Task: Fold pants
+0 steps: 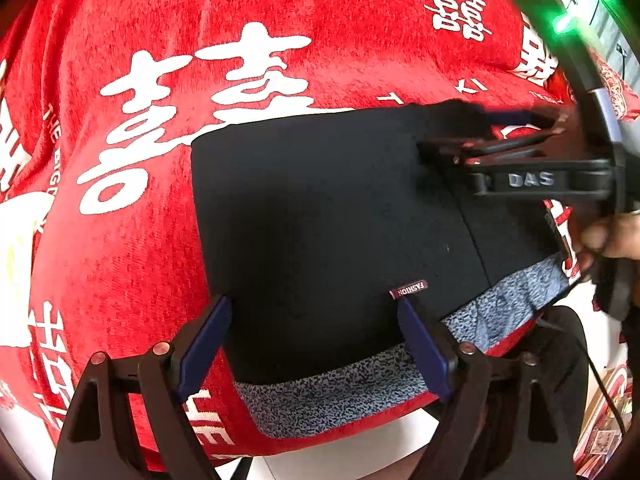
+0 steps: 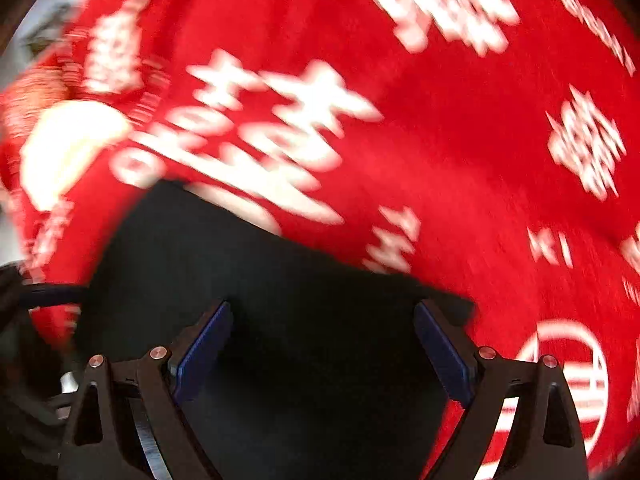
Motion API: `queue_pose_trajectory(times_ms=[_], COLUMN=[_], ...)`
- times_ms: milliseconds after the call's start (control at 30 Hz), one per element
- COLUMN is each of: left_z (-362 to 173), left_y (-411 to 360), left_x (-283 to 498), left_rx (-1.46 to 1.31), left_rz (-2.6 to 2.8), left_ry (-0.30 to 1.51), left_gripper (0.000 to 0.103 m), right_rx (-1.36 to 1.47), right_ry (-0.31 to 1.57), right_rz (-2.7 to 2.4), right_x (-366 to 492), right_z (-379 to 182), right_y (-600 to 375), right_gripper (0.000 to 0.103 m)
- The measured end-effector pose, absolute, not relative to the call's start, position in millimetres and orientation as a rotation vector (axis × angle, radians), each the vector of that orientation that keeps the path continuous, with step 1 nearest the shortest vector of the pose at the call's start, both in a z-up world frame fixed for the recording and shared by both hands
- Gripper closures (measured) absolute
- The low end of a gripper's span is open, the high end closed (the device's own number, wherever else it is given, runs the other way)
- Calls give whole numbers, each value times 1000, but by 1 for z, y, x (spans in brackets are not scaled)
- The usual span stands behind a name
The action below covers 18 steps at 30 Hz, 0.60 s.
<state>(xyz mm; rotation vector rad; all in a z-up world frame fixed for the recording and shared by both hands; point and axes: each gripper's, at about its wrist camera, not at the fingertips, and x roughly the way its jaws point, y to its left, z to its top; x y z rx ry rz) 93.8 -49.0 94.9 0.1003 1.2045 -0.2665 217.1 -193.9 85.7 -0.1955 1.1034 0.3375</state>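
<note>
The black pants (image 1: 328, 216) are seen lying on the red printed blanket (image 1: 120, 240) as a compact folded rectangle, the grey waistband (image 1: 332, 392) nearest the left gripper (image 1: 316, 344). Both the left gripper and the right gripper (image 2: 320, 352) are held wide open, with nothing gripped. The folding is judged nearly finished; perhaps only smoothing remains.

The right wrist view is smeared by motion: the white characters on the red plush cloth (image 2: 460, 168) cannot be read. The folded black pants with a grey speckled waistband (image 2: 280, 280) run off that view's bottom edge. In the left wrist view, the black two-finger right gripper (image 1: 500, 136) is blurred, hiding part of the pants' far corner.
</note>
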Motion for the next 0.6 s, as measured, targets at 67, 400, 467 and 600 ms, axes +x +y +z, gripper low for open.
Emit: queue_pose_trajectory(times_ms=[67, 400, 467, 600], left_z=[93, 89, 89, 88], left_y=[-48, -40, -40, -39], left_x=[94, 96, 97, 97], left_rx=[98, 69, 69, 59], left_rz=[-264, -257, -257, -259], left_ry=[1206, 1218, 1219, 1222], left_gripper=[13, 6, 6, 6], right_rx=[-73, -20, -29, -111], right_ry=[1137, 987, 966, 1008], right_rz=[326, 321, 358, 368], right_x=[222, 178, 159, 131], right_z=[72, 125, 131, 111], right_y=[-211, -218, -211, -193], right_gripper=[0, 0, 0, 0])
